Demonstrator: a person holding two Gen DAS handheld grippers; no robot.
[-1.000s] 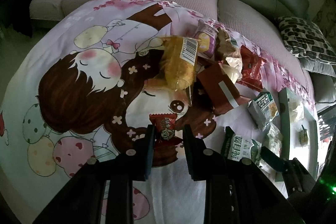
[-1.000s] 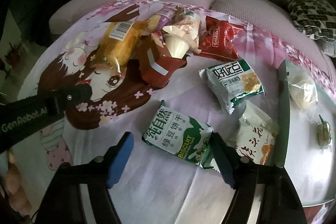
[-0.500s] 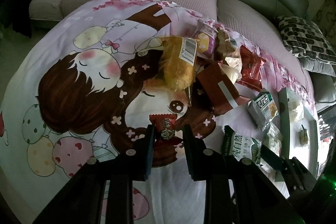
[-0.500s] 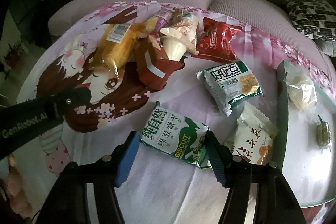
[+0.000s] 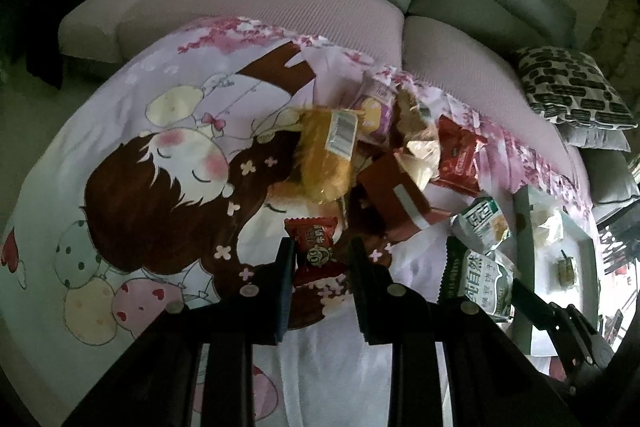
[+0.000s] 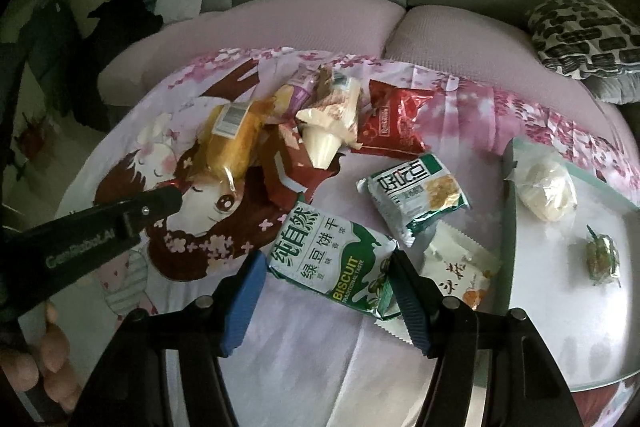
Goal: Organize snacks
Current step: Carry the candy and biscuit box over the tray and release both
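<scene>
With both tools loaded, the sort looks to be mid-pick. Left tool (image 5: 320, 263) is clamped on a small red foil snack packet (image 5: 315, 239), held over the cartoon-print pink cloth (image 5: 168, 155) covering the counter. Right tool (image 6: 326, 281) has just been closing; its blue pads now sit against both ends of the green-and-white biscuit pouch (image 6: 334, 261), so that reads as a grip, pouch apparently just off the cloth.

Remaining pile: yellow clear-wrapped cake (image 6: 232, 135), dark red carton (image 6: 296, 167), cream cone-shaped pack (image 6: 328, 123), red crinkled bag (image 6: 394, 123), green-and-white cracker pouch (image 6: 416, 195), white-and-orange sachet (image 6: 460, 271). Glass tray (image 6: 560, 359) on the right already has two small items.

Next move, as a judgement: carry both packets to their drop spot, probably the tray, and release. Pouch is slack and gripped endwise, so it may buckle or slip.
</scene>
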